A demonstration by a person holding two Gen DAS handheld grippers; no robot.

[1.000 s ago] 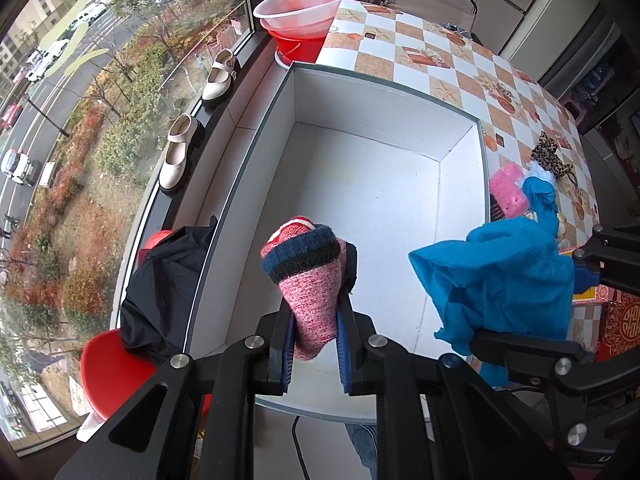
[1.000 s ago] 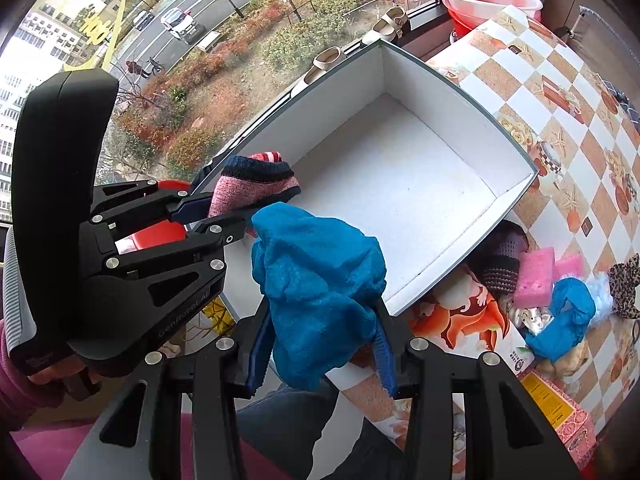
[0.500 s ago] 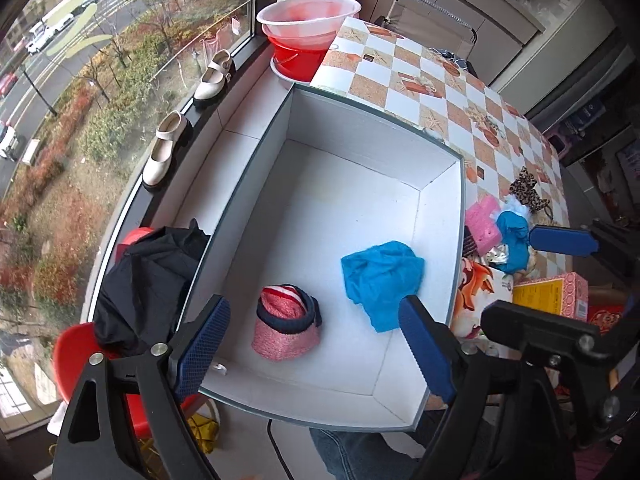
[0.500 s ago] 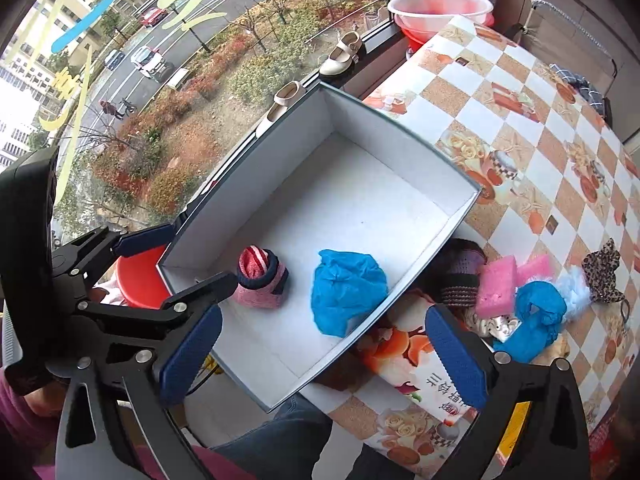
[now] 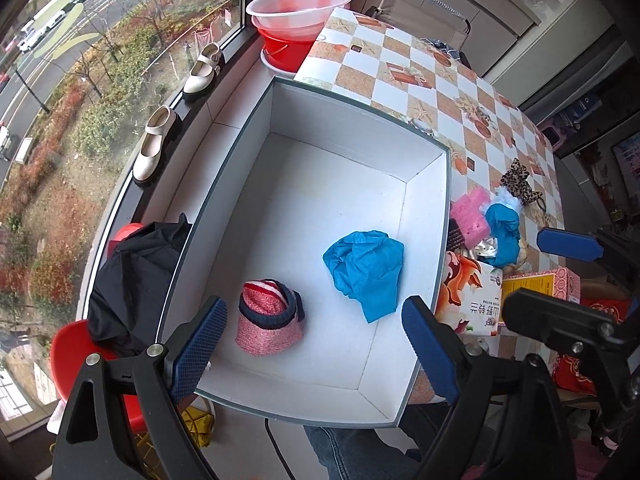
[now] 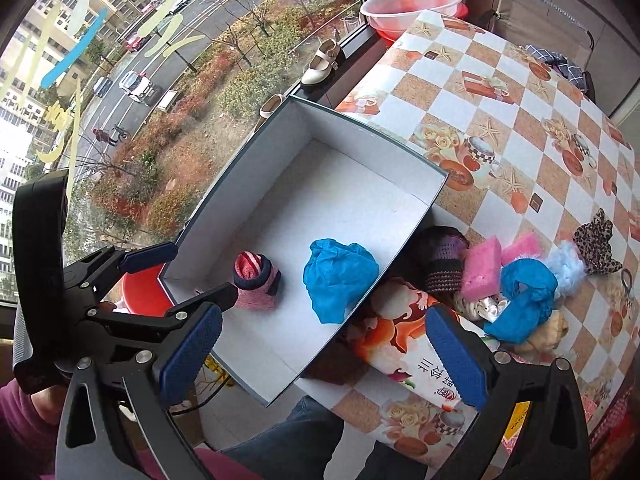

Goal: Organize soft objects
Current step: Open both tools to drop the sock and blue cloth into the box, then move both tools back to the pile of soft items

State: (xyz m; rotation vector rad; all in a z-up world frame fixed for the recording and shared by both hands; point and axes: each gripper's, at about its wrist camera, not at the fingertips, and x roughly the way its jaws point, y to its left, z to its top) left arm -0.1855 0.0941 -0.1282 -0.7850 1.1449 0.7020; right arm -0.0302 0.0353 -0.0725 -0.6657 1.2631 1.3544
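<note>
Left wrist: both hand-held grippers [image 5: 316,344] [image 6: 324,354] splayed wide above box [image 5: 426,236] w/ 2 cloths.

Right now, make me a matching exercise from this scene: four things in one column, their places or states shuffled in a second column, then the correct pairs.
Things:
1. pink knitted sock
2. blue cloth
3. pink sponge
4. left tool

Places or states:
A. on the checkered tablecloth, outside the box
B. open, holding nothing
C. on the floor of the white box, nearer the window side
D. on the floor of the white box, nearer the table side

Pairs: 1-C, 2-D, 3-A, 4-B
</note>
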